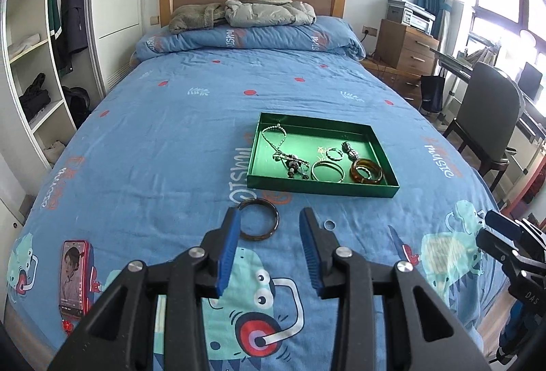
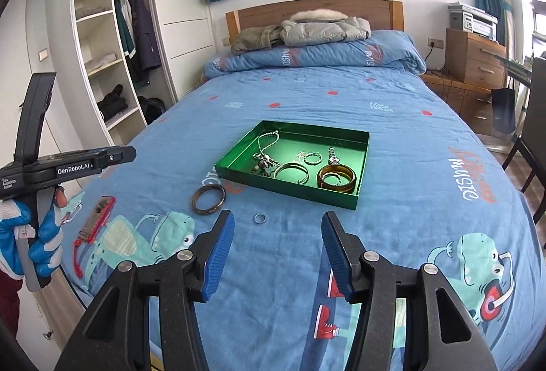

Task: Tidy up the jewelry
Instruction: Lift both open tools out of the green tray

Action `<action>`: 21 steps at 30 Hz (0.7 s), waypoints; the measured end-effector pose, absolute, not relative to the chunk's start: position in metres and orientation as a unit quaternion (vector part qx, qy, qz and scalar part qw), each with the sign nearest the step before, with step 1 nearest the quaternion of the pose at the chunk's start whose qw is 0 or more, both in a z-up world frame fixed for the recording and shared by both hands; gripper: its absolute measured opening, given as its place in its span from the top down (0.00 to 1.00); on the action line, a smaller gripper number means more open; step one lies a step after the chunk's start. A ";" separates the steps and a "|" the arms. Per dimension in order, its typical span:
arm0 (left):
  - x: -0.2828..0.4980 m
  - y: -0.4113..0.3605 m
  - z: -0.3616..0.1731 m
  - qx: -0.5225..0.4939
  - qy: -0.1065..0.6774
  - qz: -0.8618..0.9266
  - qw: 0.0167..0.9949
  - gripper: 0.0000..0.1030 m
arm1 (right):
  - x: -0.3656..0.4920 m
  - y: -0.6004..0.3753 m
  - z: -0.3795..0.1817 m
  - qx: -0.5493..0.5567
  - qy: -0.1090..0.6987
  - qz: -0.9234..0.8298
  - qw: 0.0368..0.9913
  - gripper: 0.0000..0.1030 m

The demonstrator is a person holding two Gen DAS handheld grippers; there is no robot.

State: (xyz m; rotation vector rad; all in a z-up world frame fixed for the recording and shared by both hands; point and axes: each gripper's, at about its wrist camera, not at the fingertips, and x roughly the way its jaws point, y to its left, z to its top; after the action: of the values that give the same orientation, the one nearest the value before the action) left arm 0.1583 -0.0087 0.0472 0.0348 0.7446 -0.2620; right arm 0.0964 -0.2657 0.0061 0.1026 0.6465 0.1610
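Note:
A green tray [image 1: 320, 186] [image 2: 286, 188] lies on the blue bedspread and holds a bead necklace [image 1: 273, 136], a silver bangle [image 1: 327, 171], an amber bangle [image 1: 367, 170] [image 2: 336, 179], a small ring and a watch. A dark brown bangle [image 1: 258, 223] [image 2: 208, 198] lies on the bed just in front of the tray. A small silver ring [image 1: 329, 225] [image 2: 260, 218] lies to its right. My left gripper [image 1: 271, 217] is open and empty, right over the dark bangle's near side. My right gripper [image 2: 278, 221] is open and empty, close behind the small ring.
A red phone [image 1: 73, 277] [image 2: 97, 217] lies near the bed's left edge. Jackets and a folded duvet sit at the headboard. A wardrobe stands left. A chair [image 1: 488, 118] and desk stand right. The right gripper's body shows at the left wrist view's right edge [image 1: 512, 245].

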 end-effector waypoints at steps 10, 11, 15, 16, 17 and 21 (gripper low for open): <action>0.136 -0.007 0.038 0.015 0.359 -0.127 0.925 0.67 | 0.078 -0.263 0.005 0.052 0.313 0.072 0.945 0.49; 0.135 -0.007 0.038 0.014 0.358 -0.126 0.925 0.67 | 0.077 -0.264 0.005 0.053 0.313 0.070 0.946 0.49; 0.133 -0.004 0.039 0.008 0.353 -0.125 0.927 0.67 | 0.077 -0.265 0.007 0.052 0.311 0.063 0.947 0.49; 0.132 -0.003 0.039 0.006 0.351 -0.126 0.928 0.67 | 0.077 -0.265 0.008 0.052 0.309 0.061 0.948 0.49; 0.131 -0.002 0.039 0.005 0.350 -0.126 0.928 0.67 | 0.076 -0.266 0.009 0.053 0.307 0.059 0.948 0.49; 0.127 0.001 0.035 0.005 0.347 -0.125 0.930 0.67 | 0.074 -0.268 0.008 0.057 0.303 0.049 0.950 0.49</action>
State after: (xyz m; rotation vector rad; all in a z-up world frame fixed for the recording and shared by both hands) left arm 0.1274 0.0013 0.0350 0.0101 0.7102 -0.2554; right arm 0.0742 -0.2675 0.0083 0.1166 0.6161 0.1000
